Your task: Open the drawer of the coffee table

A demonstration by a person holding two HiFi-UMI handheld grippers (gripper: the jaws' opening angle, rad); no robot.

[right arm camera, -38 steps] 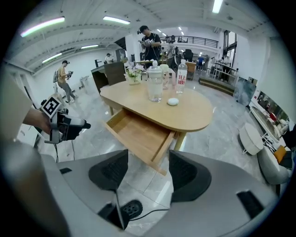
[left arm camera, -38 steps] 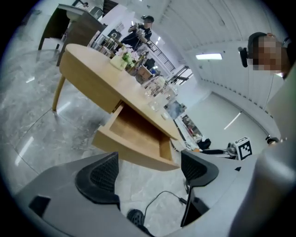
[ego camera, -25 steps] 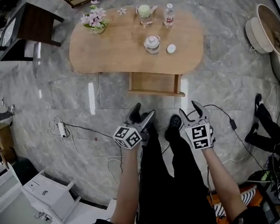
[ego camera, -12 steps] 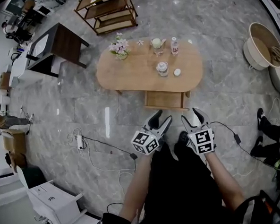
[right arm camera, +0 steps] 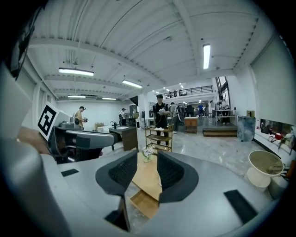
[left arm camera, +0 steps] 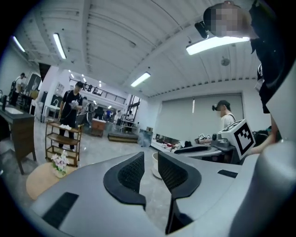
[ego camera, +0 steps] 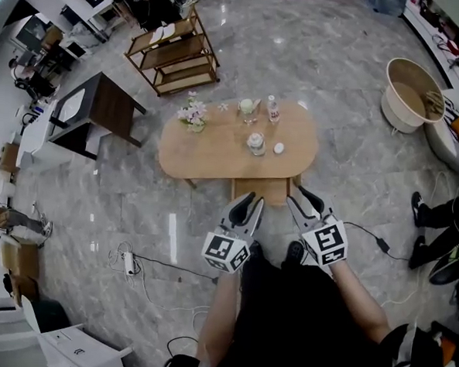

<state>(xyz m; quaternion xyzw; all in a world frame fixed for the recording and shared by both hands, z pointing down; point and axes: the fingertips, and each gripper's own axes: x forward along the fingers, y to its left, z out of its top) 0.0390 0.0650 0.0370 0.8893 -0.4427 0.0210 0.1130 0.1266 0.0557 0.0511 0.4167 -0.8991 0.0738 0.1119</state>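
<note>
Fingers (left arm camera: 132, 173) of left gripper (left arm camera: 150, 162) near together, only a narrow gap, gripping nothing; just been closing. Fingers (right arm camera: 171, 173) of right gripper (right arm camera: 147, 159) somewhat wider apart, likewise with nothing between, likewise just been closing. Both held up in the air before the person's body, side by side, not touching each other, well apart from the coffee table (ego camera: 216, 151).

Below and beyond the fingers, the drawer (ego camera: 269, 191): one only, pulled out from the near long side of the coffee table, open. In head view partly covered at both ends by the two grippers. In right gripper view seen through the gap of the fingers, under the edge of the worktop (ego camera: 294, 140).

On the worktop five things: one pot of pink flowers (ego camera: 192, 114), one pale cup (ego camera: 248, 106), one clear bottle (ego camera: 272, 108), one glass jar with lid (ego camera: 256, 144), one small white round thing (ego camera: 278, 148). All apart from the drawer.

Around, on the grey stone floor (ego camera: 354, 171): one wooden shelf (ego camera: 175, 51) with three levels beyond the coffee table, one dark side table (ego camera: 102, 113) at far left, one round basket (ego camera: 409, 93) at far right, one power strip (ego camera: 128, 262) with cables at near left. At right edge, legs of another person (ego camera: 437, 219).
</note>
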